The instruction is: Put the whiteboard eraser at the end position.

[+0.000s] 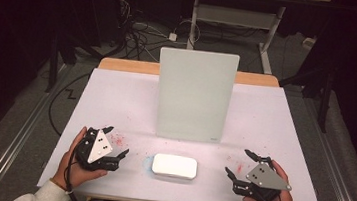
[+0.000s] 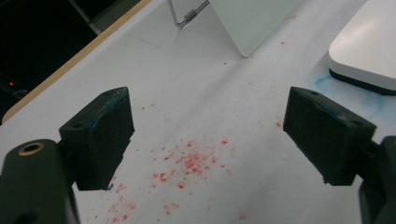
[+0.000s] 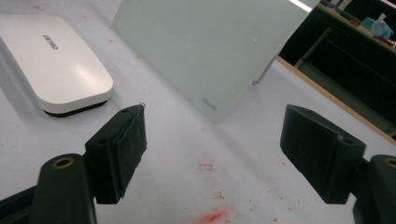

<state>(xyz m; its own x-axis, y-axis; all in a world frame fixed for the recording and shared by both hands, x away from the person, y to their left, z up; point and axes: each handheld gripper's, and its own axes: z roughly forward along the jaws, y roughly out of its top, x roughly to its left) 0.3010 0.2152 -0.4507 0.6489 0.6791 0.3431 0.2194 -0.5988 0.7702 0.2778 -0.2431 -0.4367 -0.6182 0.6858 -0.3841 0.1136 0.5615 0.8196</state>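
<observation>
On table's near edge, white eraser (image 1: 174,166) lies flat between both grippers, touching neither. Left gripper (image 1: 115,143) just beside its left end, jaws spread, empty. Right gripper (image 1: 240,163) farther off, jaws spread, empty. Glass board (image 1: 195,96) upright just behind eraser.

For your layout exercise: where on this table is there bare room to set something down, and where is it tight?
Free: the table left of the board, and the matching stretch on its right, out to each side edge. Also the front strips between each gripper and the eraser. Tight: the narrow gap between eraser and board foot, with the left gripper and right gripper flanking it.
</observation>
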